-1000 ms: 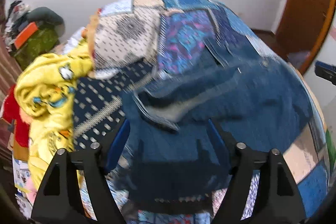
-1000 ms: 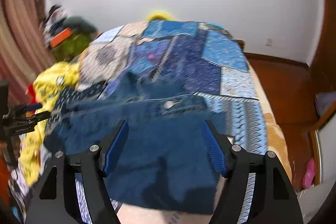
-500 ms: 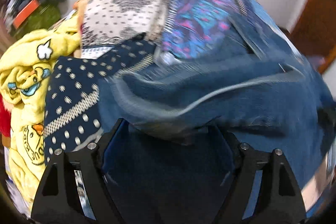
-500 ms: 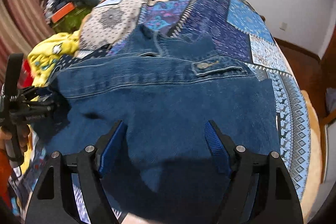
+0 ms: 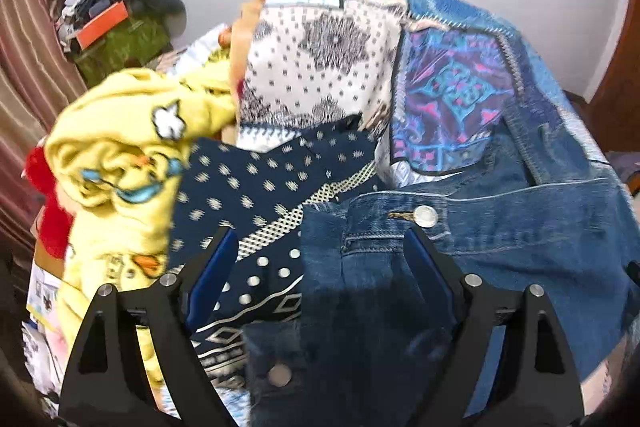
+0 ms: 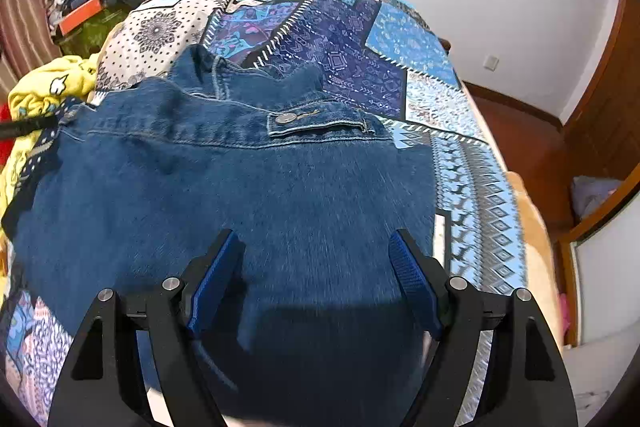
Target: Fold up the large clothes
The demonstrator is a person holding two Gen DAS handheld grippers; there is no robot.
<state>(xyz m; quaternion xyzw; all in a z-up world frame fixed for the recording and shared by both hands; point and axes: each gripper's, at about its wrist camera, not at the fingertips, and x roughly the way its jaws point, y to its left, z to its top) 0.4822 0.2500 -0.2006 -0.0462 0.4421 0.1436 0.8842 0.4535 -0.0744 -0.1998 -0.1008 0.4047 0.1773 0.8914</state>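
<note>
A blue denim jacket lies spread on the patchwork bedspread, folded edge with a metal button toward the far side. My right gripper is open and empty, hovering over the jacket's near part. In the left wrist view the jacket fills the lower right, its button just beyond the fingers. My left gripper is open and empty over the jacket's left edge, with a dark dotted cloth under its left finger.
A yellow cartoon-print garment and a red item are heaped at the bed's left side. A cluttered green stand is in the far left corner. A wooden door and bare floor are to the right of the bed.
The jacket has been laid down flat on the bed. Both grippers have let go of it and pulled back, now open above it.
</note>
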